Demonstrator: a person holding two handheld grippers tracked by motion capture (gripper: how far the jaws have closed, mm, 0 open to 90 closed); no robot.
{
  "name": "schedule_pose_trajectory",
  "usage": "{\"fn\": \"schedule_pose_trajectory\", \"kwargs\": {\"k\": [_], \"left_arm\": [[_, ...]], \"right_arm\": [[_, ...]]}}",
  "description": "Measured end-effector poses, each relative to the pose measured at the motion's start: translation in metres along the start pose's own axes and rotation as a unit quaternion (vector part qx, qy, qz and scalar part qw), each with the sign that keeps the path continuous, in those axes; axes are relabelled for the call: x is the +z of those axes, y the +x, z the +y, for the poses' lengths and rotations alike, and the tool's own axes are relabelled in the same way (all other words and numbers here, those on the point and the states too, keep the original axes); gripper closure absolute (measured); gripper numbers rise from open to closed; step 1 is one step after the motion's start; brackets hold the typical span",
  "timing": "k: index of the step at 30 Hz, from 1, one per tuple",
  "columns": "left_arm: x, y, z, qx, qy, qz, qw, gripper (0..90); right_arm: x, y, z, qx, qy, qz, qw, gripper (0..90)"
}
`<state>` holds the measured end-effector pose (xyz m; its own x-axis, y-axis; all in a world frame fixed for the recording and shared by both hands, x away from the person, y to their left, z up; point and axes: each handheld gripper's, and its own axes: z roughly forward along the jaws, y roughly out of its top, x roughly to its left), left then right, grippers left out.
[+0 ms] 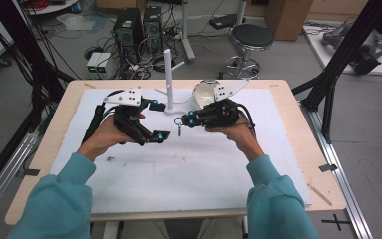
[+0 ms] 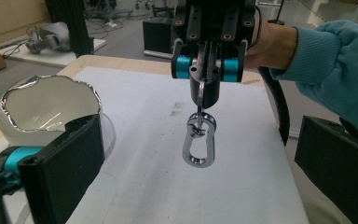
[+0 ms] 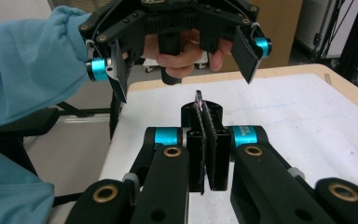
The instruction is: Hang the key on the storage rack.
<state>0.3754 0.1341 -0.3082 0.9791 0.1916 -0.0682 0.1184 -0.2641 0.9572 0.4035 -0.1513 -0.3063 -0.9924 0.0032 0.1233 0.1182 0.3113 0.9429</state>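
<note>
A silver carabiner (image 2: 198, 145) hangs from a thin metal ring (image 2: 200, 93) above the white mat (image 1: 189, 164). My right gripper (image 1: 183, 121) is shut on that ring, and its closed jaws meet in the right gripper view with the ring's edge (image 3: 198, 100) sticking out past them. My left gripper (image 1: 157, 121) faces it from the left with its jaws wide open and nothing between them. In the left gripper view the carabiner dangles between and beyond its two black fingers (image 2: 63, 168). In the high view the carabiner (image 1: 178, 130) shows small under the right gripper's tip.
A white bowl with a jagged, broken rim (image 2: 51, 105) sits on the mat behind the right gripper. A white upright stand (image 1: 168, 79) rises at the mat's far middle. The wooden table edge (image 1: 45, 144) frames the mat; a stool and computers stand on the floor beyond.
</note>
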Motion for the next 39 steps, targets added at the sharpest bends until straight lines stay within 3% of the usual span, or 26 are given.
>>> {"fn": "schedule_pose_trajectory", "kwargs": {"k": [1, 5, 6, 8, 14, 23, 34, 39], "left_arm": [[0.0010, -0.0002, 0.0002, -0.001, -0.003, 0.000, 1.0000, 10.3], [0.0040, 0.0000, 0.0011, 0.000, -0.003, -0.003, 1.0000, 14.1], [0.0046, -0.0002, 0.0011, 0.000, -0.004, -0.004, 1.0000, 21.1], [0.0054, -0.0002, 0.0010, 0.002, -0.002, -0.004, 1.0000, 23.0], [0.0063, 0.0014, 0.0022, -0.017, -0.001, 0.003, 0.9998, 34.3], [0.0063, 0.0013, 0.0026, -0.021, 0.007, -0.013, 0.9997, 55.6], [0.0068, 0.0009, 0.0021, -0.018, 0.005, -0.029, 0.9994, 67.7], [0.0069, 0.0013, 0.0019, -0.007, 0.004, -0.030, 0.9995, 71.4]], "right_arm": [[-0.0010, 0.0001, 0.0002, -0.001, -0.003, -0.002, 1.0000, 88.9], [-0.0023, 0.0002, 0.0004, 0.000, -0.005, -0.001, 1.0000, 88.9], [-0.0030, 0.0004, 0.0004, 0.002, -0.005, 0.001, 1.0000, 88.9], [-0.0030, 0.0006, 0.0003, 0.002, -0.005, 0.001, 1.0000, 88.9], [-0.0028, -0.0002, -0.0031, 0.005, -0.007, 0.003, 1.0000, 88.8], [-0.0005, -0.0002, -0.0039, 0.008, -0.011, 0.005, 0.9999, 88.8], [0.0012, -0.0006, -0.0042, 0.008, -0.009, 0.007, 0.9999, 88.8], [0.0017, -0.0015, -0.0045, 0.010, -0.009, 0.009, 0.9999, 88.8]]}}
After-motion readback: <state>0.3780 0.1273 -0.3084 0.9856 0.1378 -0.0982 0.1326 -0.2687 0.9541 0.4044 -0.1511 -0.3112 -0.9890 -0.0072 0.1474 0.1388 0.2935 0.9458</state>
